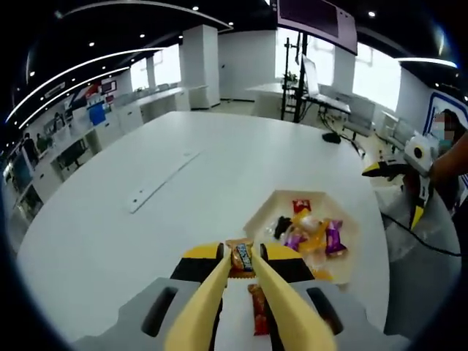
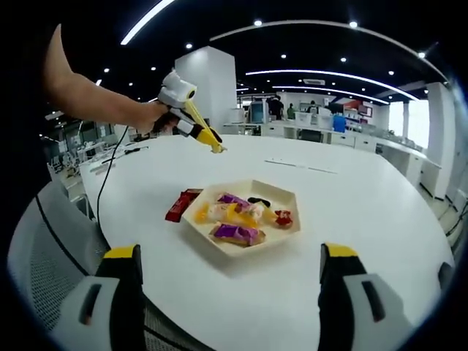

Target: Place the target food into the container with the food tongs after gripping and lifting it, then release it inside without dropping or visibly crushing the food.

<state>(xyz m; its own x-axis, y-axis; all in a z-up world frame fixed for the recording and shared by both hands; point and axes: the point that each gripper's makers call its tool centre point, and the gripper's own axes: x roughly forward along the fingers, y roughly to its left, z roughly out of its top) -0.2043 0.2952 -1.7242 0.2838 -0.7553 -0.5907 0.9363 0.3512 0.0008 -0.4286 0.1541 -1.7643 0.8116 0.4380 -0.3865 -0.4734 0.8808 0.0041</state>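
Note:
My left gripper [image 1: 242,265] is shut on yellow food tongs [image 1: 208,300]. The tong tips pinch a small brown and orange wrapped candy bar [image 1: 242,257], held in the air near the left edge of a cream hexagonal tray [image 1: 257,213]. The tray holds several wrapped sweets [image 1: 316,235]. In the right gripper view the same tongs [image 2: 203,128] hang in a person's hand above the table, behind the tray [image 2: 243,253]. My right gripper [image 2: 230,259] stands wide open with nothing between its jaws, at the table's near edge in front of the tray.
A red wrapped snack [image 2: 181,204] lies on the white table [image 2: 365,212] beside the tray; in the left gripper view it [image 1: 258,319] lies under the tongs. A black cable [image 2: 110,175] trails off the table edge. Office desks and a screen stand behind.

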